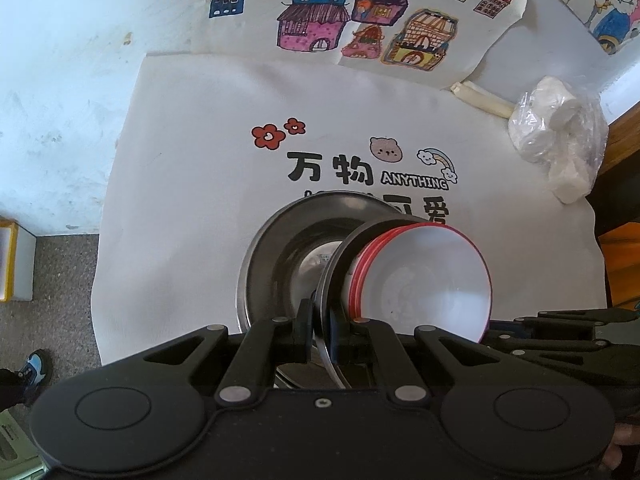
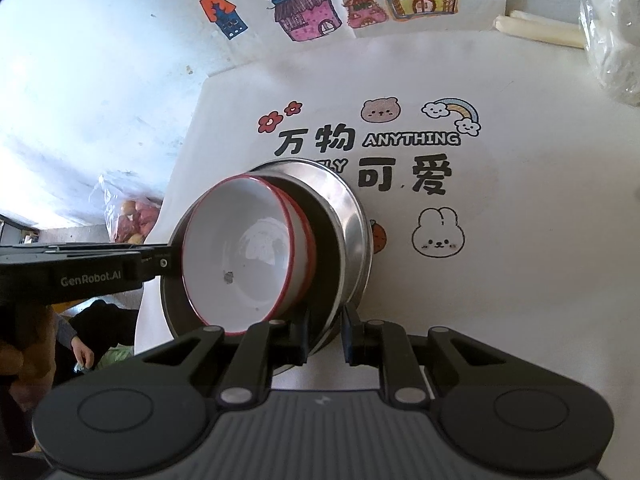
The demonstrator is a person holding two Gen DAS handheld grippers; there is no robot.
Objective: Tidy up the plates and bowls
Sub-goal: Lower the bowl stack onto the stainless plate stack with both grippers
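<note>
Gripping opposite rims, both grippers' jaws clamp the steel bowl (image 1: 280, 256) (white bowl (image 2: 240, 256) nested inside).

I read this as a family home, a lived-in room. A child's felt-pen drawing of houses (image 1: 360, 24) lies on the table beside a white mat printed with cartoon animals and "ANYTHING" (image 2: 500, 264). A bag of fruit (image 2: 128, 220) sits off to my left by the scuffed white wall (image 1: 60, 100).
</note>
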